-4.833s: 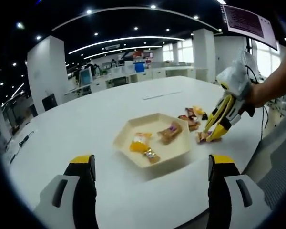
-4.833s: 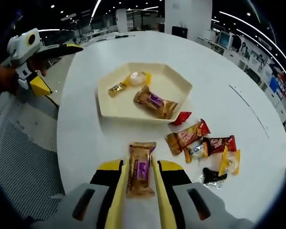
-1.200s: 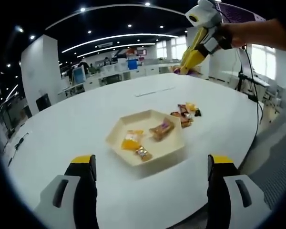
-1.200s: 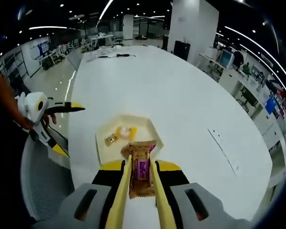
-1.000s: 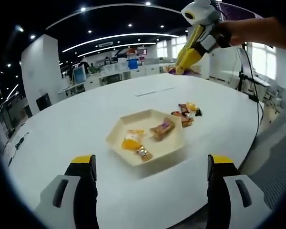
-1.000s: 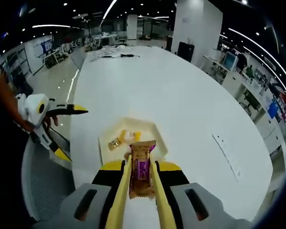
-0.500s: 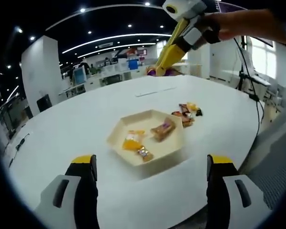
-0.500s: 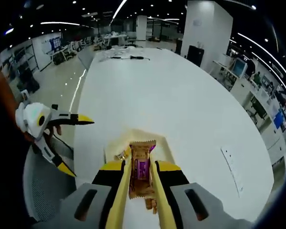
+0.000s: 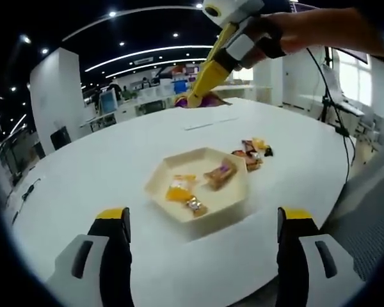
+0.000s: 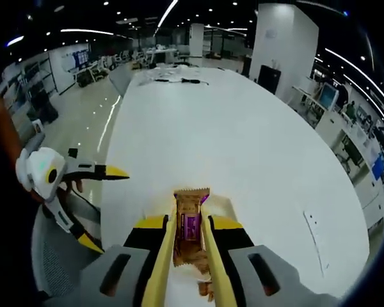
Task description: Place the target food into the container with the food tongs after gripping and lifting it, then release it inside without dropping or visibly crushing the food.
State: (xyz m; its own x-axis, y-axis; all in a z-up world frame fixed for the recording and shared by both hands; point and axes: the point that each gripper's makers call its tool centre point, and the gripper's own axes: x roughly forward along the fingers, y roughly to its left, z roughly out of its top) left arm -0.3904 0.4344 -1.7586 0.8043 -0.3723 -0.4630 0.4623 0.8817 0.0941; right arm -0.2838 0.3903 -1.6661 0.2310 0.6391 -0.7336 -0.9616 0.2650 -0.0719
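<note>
A cream hexagonal tray point(image 9: 156, 184) sits on the white table and holds an orange packet point(image 9: 178, 190), a small gold candy point(image 9: 194, 205) and a brown bar point(image 9: 219, 174). My left gripper point(image 9: 201, 216) is open in front of the tray, nothing between its jaws. High above and beyond the tray, a hand holds my right gripper point(image 9: 197, 97), shut on a brown snack bar point(image 9: 205, 101). In the right gripper view my right gripper point(image 10: 189, 203) clamps that purple-labelled snack bar point(image 10: 190, 225); the tray point(image 10: 223, 206) lies mostly hidden under the jaws. The left gripper point(image 10: 105, 208) stands open at the left.
Several loose wrapped snacks point(image 9: 251, 152) lie right of the tray. A flat strip point(image 9: 208, 122) lies further back on the table point(image 10: 243, 121). Mesh chairs point(image 9: 371, 220) point(image 10: 48, 268) stand off the table's near edge. Office desks stand far behind.
My right gripper has carried the snack bar up from the table, then leftward high over the tray's far side. The tray has slid under its jaws in the right gripper view. The left gripper stays still.
</note>
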